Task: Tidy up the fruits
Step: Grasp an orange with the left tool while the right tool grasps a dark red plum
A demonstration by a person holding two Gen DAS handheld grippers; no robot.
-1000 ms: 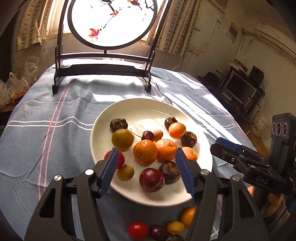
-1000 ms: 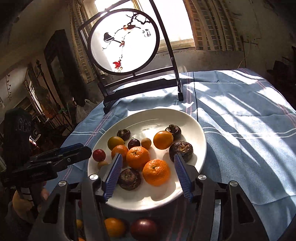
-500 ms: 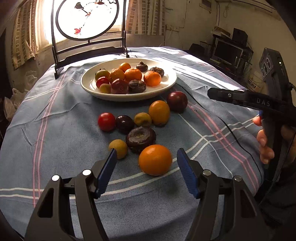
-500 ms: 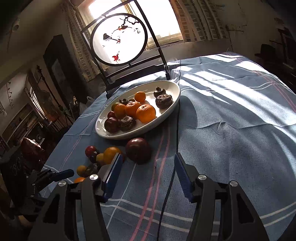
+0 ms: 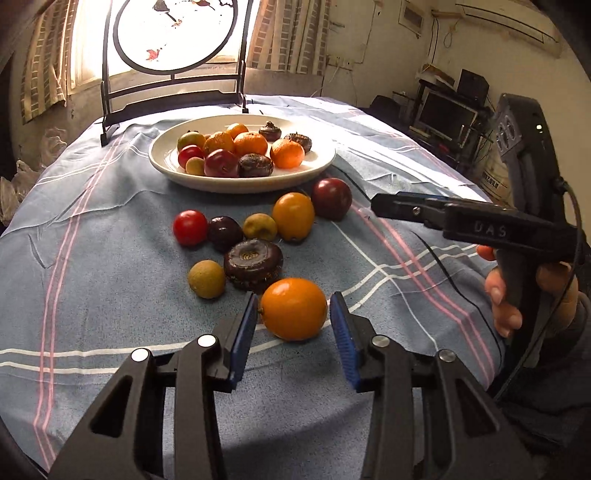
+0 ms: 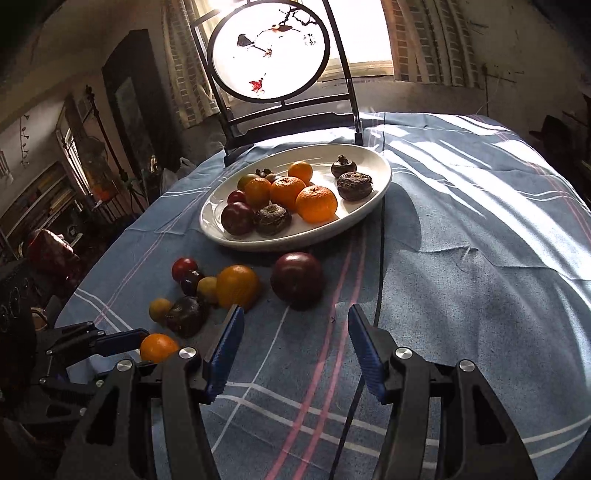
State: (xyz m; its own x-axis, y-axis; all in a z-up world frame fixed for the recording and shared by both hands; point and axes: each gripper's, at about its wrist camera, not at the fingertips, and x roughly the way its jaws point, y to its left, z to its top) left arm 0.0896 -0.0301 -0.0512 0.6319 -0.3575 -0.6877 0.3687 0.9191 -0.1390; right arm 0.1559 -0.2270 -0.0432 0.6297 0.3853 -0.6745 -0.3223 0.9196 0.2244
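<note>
A white plate (image 5: 317,166) at the back of the blue cloth holds several oranges, plums and dark brown fruits. More fruit lies loose in front of it: a red one (image 5: 190,228), a dark brown ridged one (image 5: 253,263) and a dark red plum (image 6: 297,278) among them. My left gripper (image 5: 293,306) is closing on the nearest orange (image 5: 293,310), which rests on the cloth with the blue pads against its sides. My right gripper (image 6: 293,321) stands open and empty just short of the plum.
A round painted screen on a black stand (image 5: 173,33) rises behind the plate. A thin black cable (image 6: 380,280) runs across the cloth on the right. A person's hand (image 5: 506,295) grips the right tool near the table's right edge.
Both grippers have drawn back from over the plate to the loose fruit nearer the table's front. The left jaws have narrowed around the nearest orange.
</note>
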